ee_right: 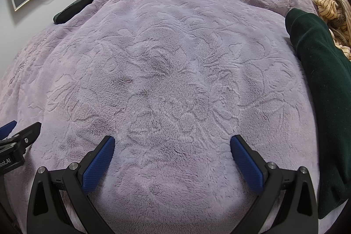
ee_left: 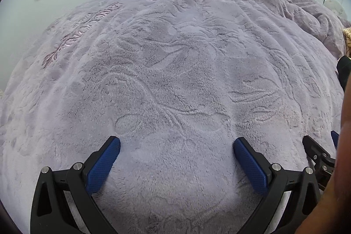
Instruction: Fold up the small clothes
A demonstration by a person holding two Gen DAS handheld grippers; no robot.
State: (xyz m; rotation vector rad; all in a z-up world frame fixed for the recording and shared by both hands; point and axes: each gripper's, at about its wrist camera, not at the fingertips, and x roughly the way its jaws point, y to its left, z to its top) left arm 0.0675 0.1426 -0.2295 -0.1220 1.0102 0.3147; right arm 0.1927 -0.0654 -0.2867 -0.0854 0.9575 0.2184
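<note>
Tongs gape wide, both empty: left gripper (ee_left: pixel 176 141) and right gripper (ee_right: pixel 172 139) hover over the blanket (ee_right: pixel 166 58), clear working space; dark green garment (ee_right: pixel 320 84) waits right.

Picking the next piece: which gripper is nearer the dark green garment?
Right. The right gripper hovers open just left of the dark green garment; the left gripper, also open, sits farther left, beyond it.
</note>
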